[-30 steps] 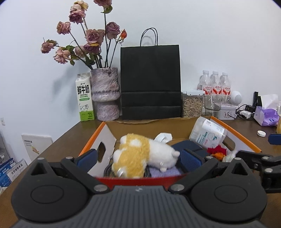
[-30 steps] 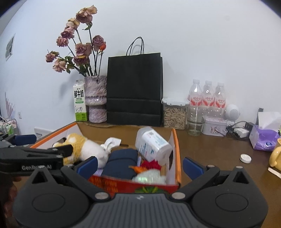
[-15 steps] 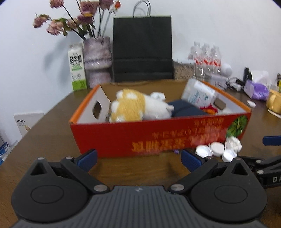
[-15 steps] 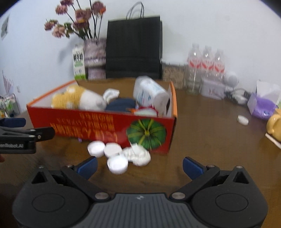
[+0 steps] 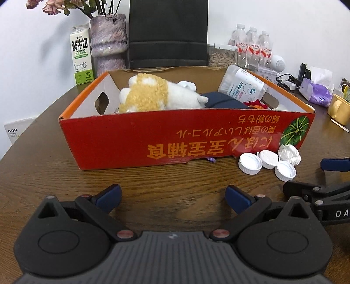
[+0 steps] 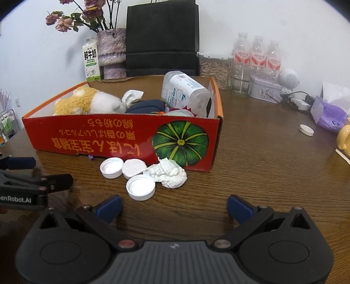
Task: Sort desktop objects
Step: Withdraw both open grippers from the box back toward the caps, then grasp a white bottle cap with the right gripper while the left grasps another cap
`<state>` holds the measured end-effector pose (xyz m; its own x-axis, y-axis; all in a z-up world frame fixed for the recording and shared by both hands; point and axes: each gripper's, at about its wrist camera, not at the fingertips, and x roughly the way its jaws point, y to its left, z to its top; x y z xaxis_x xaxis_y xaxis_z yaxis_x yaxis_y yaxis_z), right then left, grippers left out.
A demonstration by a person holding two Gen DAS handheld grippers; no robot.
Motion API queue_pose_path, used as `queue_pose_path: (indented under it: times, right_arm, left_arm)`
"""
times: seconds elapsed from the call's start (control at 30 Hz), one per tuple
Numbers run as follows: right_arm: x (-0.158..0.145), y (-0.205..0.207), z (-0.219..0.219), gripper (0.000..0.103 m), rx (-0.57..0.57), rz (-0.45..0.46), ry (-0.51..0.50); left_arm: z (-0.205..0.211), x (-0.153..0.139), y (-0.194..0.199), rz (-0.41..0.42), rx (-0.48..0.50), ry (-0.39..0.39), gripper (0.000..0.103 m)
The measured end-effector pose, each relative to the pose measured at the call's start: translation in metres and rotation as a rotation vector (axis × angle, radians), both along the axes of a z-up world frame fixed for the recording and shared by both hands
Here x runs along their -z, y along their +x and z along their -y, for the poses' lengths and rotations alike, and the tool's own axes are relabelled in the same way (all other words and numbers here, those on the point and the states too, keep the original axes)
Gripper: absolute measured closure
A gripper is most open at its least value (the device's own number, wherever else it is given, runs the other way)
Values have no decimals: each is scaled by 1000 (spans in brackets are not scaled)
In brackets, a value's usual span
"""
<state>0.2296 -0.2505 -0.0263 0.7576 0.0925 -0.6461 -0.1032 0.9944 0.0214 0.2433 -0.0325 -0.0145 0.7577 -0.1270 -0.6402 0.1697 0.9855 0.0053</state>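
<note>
Both grippers are hovering wide apart and empty over the brown wooden table (image 6: 262, 153): left gripper (image 5: 172, 195), right gripper (image 6: 174, 206). Only the right view is showing the lone white cap (image 6: 306, 129) lying far right. Just ahead of the right gripper, three white plastic bottle caps (image 6: 140, 187) are sitting beside one crumpled white tissue (image 6: 169, 173), touching the red cardboard box (image 6: 122, 137) holding one yellow-and-white plush toy (image 5: 153, 96).

Plain white wall (image 6: 273, 19) behind; dark wood-grain table (image 6: 262, 174); even light
</note>
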Motion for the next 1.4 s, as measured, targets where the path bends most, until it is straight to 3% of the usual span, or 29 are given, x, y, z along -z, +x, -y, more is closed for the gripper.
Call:
queue_pose_path:
  times: [0.5, 0.67, 0.8, 0.87, 0.9, 1.13, 1.4]
  right_arm:
    - [-1, 0, 0, 3, 2, 3, 3]
    - [-5, -3, -8, 33, -19, 25, 8]
    - [-7, -4, -22, 51, -74, 30, 14]
    - [-8, -4, -28, 72, -89, 35, 9]
    - [-9, -2, -30, 75, -98, 36, 16]
    - [-15, -10, -22, 76, -88, 72, 61]
    - [-22, -21, 11, 76, 0, 119, 79]
  left_arm:
    - [2, -1, 0, 2, -9, -3, 0]
    - [-1, -7, -2, 15, -18, -35, 0]
    - [-1, -8, -1, 18, -20, -37, 0]
    - [1, -9, -3, 22, -10, -40, 2]
    - [1, -9, -3, 26, -5, -39, 4]
    - [14, -14, -6, 38, 56, -55, 23]
    - [50, -14, 2, 31, 123, -45, 38]
